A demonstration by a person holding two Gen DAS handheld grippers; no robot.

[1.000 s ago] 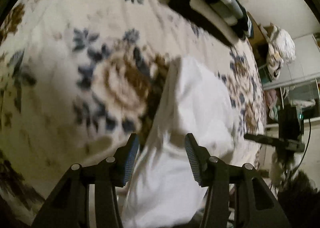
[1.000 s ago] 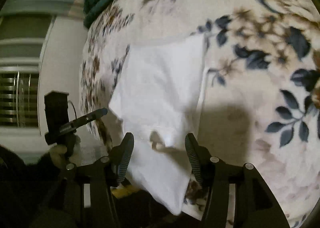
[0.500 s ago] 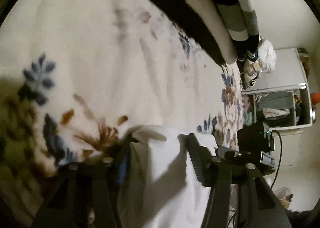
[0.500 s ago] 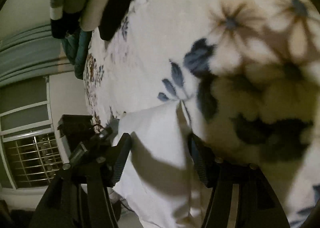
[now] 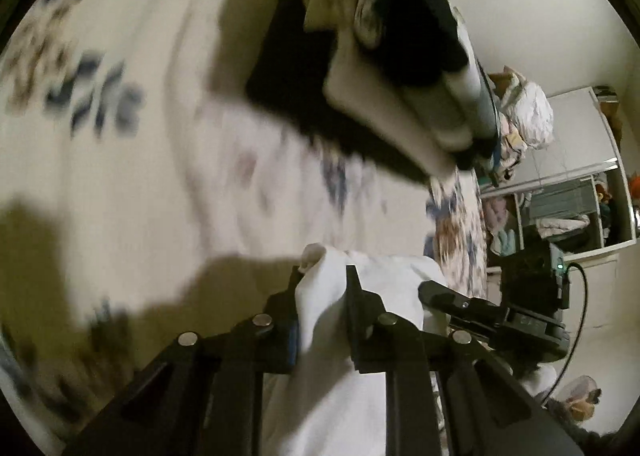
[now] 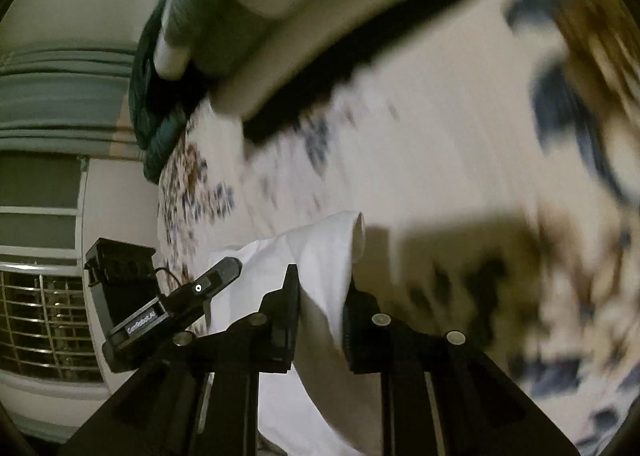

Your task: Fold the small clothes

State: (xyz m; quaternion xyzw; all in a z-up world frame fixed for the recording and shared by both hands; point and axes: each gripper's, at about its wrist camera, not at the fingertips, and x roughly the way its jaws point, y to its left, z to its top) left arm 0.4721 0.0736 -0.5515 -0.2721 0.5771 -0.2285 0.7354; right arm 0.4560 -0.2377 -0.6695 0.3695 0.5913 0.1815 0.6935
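Observation:
A small white garment [image 5: 320, 368] hangs bunched from both grippers above a flowered bedspread [image 5: 132, 184]. My left gripper [image 5: 323, 276] has its jaws closing on one corner of the cloth, and the pads press on the fold. In the right wrist view the same white garment [image 6: 316, 256] runs between the fingers of my right gripper [image 6: 323, 276], whose jaws are closing and pinch the other corner. Each view shows the other gripper beside the cloth: the right gripper [image 5: 496, 312], the left gripper [image 6: 180, 304].
A stack of folded clothes [image 5: 400, 68] in black, cream and grey lies on the bedspread just ahead. A dark green bundle [image 6: 156, 116] sits at the bed's far edge. Shelves with clothes [image 5: 560, 208] stand by the wall, and a barred window [image 6: 40, 316] is at the left.
Both grippers have closed on the white garment's corners and carried it across the bed toward the stack of folded clothes, which now looms much closer.

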